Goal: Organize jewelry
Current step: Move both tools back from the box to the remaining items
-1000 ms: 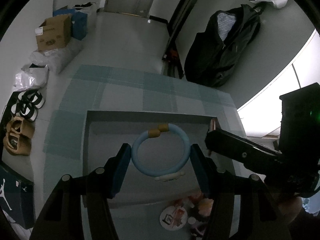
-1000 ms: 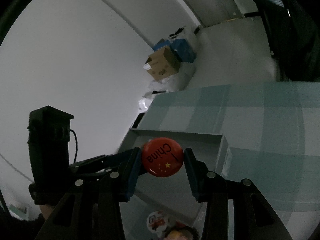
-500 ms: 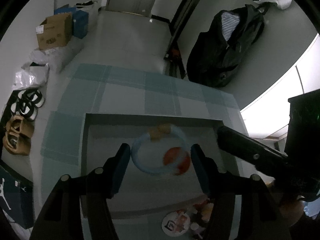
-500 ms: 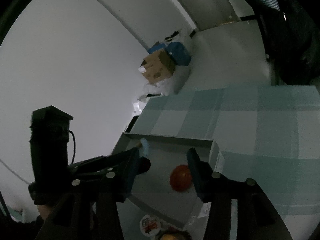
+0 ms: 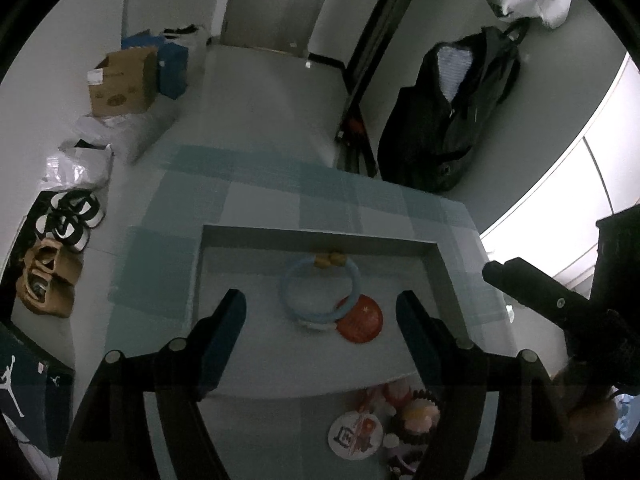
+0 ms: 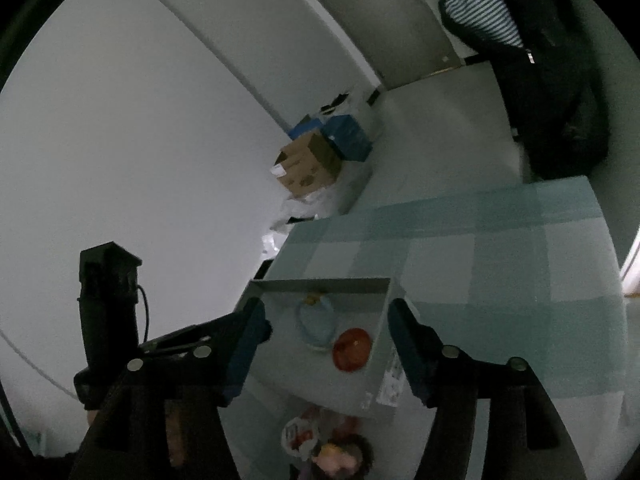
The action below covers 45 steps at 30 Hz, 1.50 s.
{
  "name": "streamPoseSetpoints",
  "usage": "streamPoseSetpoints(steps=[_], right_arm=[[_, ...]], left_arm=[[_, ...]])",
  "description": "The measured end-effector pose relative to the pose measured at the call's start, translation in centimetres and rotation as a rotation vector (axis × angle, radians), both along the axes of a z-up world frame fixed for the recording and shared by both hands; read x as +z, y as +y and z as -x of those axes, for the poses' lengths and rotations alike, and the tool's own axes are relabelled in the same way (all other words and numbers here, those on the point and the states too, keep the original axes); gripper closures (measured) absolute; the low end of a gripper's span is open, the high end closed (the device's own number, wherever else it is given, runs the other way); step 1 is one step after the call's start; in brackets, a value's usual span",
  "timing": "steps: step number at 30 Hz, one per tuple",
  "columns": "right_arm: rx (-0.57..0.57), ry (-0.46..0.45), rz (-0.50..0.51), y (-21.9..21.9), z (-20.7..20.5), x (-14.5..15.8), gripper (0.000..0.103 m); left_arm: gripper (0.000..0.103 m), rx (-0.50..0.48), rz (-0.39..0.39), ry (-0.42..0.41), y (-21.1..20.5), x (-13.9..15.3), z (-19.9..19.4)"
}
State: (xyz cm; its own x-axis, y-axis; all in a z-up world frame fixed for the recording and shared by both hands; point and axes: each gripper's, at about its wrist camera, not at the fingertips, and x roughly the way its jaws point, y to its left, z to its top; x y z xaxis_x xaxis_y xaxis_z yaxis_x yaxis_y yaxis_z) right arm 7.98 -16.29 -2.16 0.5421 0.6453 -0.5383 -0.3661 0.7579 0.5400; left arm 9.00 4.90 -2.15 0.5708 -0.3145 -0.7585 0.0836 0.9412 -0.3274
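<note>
Inside the tray [image 5: 436, 258], the bracelet [image 5: 320, 294] and the red badge [image 5: 360, 318] lie touching, both released. Left gripper [image 5: 320, 312] and right gripper [image 6: 326, 322] hover above, jaws opening with nothing between the pads. More trinkets [image 5: 400, 416] wait on the cloth near the tray's front edge. Best to lift clear of the tray wall before reaching for them, probably one piece per gripper.
</note>
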Motion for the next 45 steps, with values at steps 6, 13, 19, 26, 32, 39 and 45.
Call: streamPoseSetpoints(steps=[6,13,19,26,32,39,45], right_arm=[[-0.023,-0.027,0.012,-1.0,1.9,0.6,0.033],[-0.027,-0.051,0.04,-1.6,4.3,0.9,0.027],[-0.02,-0.037,0.046,-1.8,5.9,0.6,0.025],[-0.01,0.01,0.075,-1.5,7.8,-0.8,0.019],[0.029,0.054,0.161,-0.4,8.7,-2.5,0.019],[0.076,0.067,0.259,1.7,8.7,-4.2,0.019],[0.083,0.055,0.339,3.1,8.4,-5.3,0.019]], left_arm=[[0.029,0.046,0.008,-0.025,0.9,0.6,1.9],[0.029,0.067,0.014,-0.012,1.1,0.8,3.8],[0.029,0.081,-0.012,-0.018,0.6,0.1,5.5],[0.029,0.087,-0.035,0.041,-0.3,-1.5,6.2],[0.029,0.094,-0.061,0.045,0.1,-1.9,7.0],[0.029,0.102,-0.073,0.11,0.8,-3.7,7.0],[0.029,0.109,-0.071,0.136,1.1,-4.2,6.7]])
